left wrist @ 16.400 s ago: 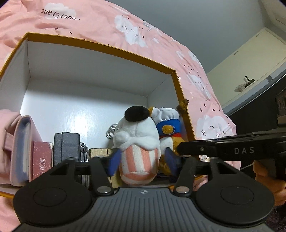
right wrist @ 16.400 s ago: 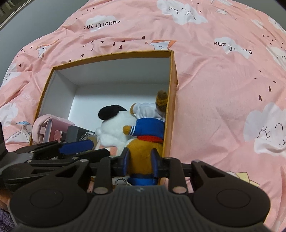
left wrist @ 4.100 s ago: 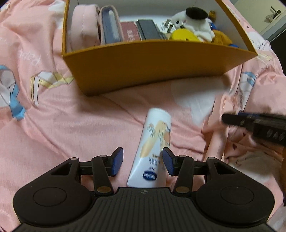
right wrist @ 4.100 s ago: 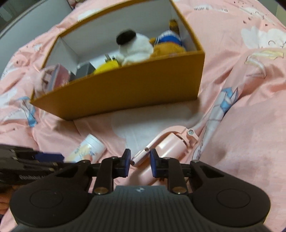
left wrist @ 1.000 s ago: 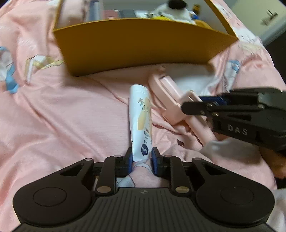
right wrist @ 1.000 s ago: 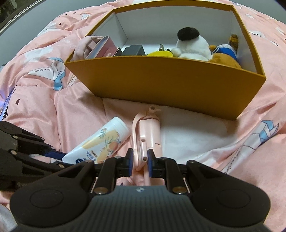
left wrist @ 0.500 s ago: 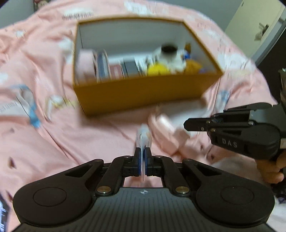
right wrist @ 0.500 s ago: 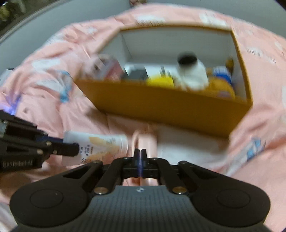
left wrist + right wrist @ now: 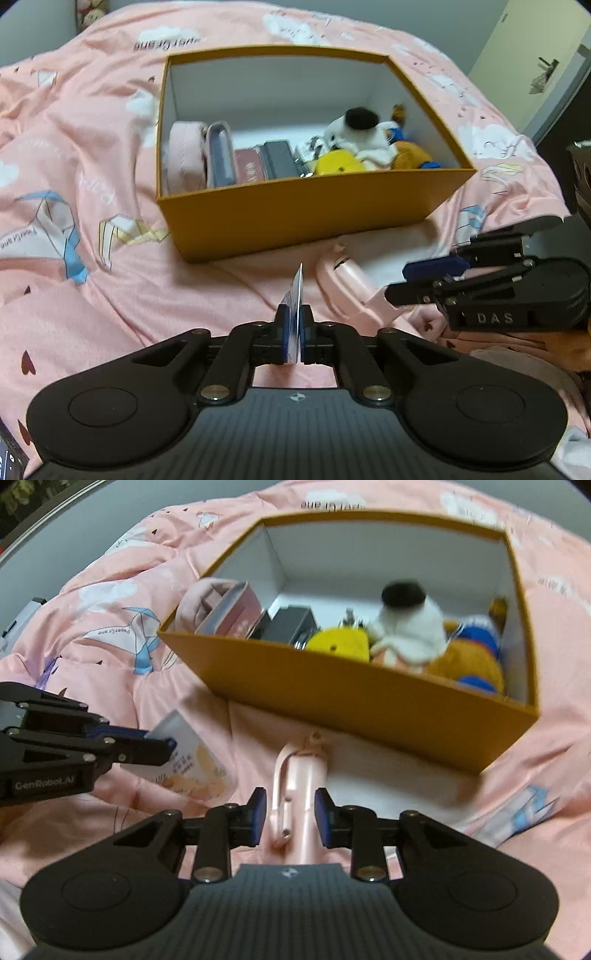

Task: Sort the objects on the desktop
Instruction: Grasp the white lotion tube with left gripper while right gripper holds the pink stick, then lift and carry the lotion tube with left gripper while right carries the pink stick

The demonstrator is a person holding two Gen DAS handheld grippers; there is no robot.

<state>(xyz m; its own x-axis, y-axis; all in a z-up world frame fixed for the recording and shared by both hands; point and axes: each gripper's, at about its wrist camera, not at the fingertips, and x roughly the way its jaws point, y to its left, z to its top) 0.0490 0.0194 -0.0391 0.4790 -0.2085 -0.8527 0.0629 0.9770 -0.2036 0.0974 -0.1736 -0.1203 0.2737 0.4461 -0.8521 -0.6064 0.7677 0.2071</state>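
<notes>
Pads of the left hand-held gripper [image 9: 293,341] are clamped on the flat crimped end of a white cream tube [image 9: 192,764], which shows edge-on in the left wrist view and hangs clear of the pink bedspread [image 9: 122,295] in the right wrist view. Just to its right, the right hand-held gripper [image 9: 289,818] straddles a pink handheld device [image 9: 299,794] lying on the bedspread; its jaws are opening, with a gap showing on both sides of the device, so nothing is gripped there. A thin pink loop curves along the device's left side.

Beyond both lies a yellow-brown cardboard box [image 9: 295,218], open on top, white inside, its near wall standing between the grippers and the contents. Inside, from left: a pink pouch [image 9: 183,155], a clear-fronted case [image 9: 221,157], a dark red booklet [image 9: 249,168], a grey box [image 9: 280,160], some metal keys, a yellow plush [image 9: 336,164], a white plush with a black cap [image 9: 360,136] and an orange-brown plush in blue [image 9: 410,151]. The far half of the box floor is bare. The bedspread, printed with clouds and paper cranes, runs on behind the box.
</notes>
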